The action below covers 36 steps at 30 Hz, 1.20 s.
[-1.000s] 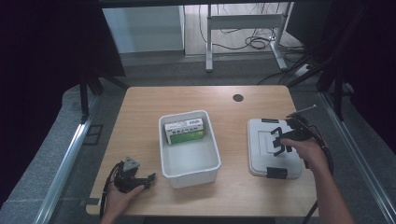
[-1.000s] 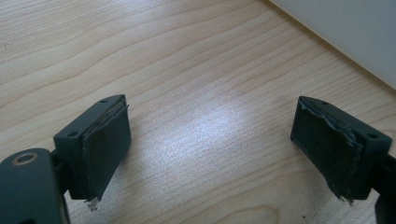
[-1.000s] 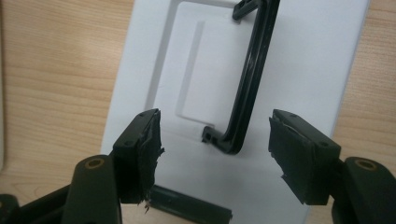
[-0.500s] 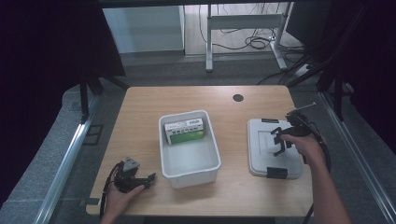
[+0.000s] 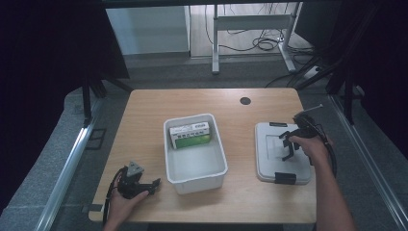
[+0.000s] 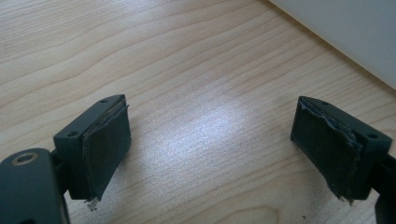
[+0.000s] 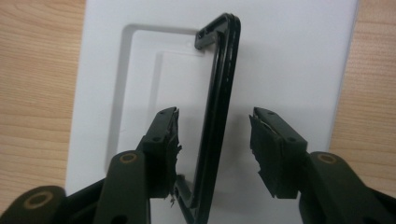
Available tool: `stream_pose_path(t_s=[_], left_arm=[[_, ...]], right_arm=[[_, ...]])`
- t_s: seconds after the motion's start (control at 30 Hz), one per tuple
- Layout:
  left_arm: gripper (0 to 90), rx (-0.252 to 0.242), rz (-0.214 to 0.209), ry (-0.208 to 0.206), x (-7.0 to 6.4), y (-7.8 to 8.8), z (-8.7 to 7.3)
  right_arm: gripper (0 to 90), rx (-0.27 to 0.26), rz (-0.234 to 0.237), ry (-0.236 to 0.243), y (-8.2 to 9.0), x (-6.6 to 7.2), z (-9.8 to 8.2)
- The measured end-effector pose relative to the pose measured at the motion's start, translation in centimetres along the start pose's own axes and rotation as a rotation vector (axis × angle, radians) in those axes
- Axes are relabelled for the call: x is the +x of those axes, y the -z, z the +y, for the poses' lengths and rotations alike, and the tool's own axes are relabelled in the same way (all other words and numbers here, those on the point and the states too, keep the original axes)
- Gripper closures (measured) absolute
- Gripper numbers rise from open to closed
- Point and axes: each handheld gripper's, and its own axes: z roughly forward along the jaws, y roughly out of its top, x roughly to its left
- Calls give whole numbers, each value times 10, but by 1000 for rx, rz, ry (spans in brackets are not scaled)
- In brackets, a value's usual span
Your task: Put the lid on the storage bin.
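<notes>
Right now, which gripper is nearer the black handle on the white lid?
Right. The right gripper straddles the black handle, jaws open; the left gripper rests beyond the white plastic bin.

we count one white plastic open bin (image 5: pixel 195 166), one green-and-white carton (image 5: pixel 190 134) inside that bin, one white flat lid (image 5: pixel 281 154) right of it, two black handheld grippers.

box (image 5: pixel 191 135) in bin (image 5: pixel 195 173), lid (image 5: pixel 281 154) to right.
</notes>
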Motion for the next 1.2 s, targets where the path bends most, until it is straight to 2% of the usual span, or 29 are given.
stream_pose_path(t_s=[0.17,0.4,0.53,0.63,0.77,1.2], left_arm=[[119,0,0,0,0,0,0],[119,0,0,0,0,0,0],[119,0,0,0,0,0,0],[119,0,0,1,0,0,0],[119,0,0,0,0,0,0],[119,0,1,0,0,0,0]], right_arm=[[587,9,-2,-13,-4,0,-1],[604,4,3,-32,-2,2,2],[697,9,17,-43,-4,1,2],[747,18,25,-37,-5,3,2],[809,29,37,-55,-6,5,3],[846,36,55,-104,-6,4,2]])
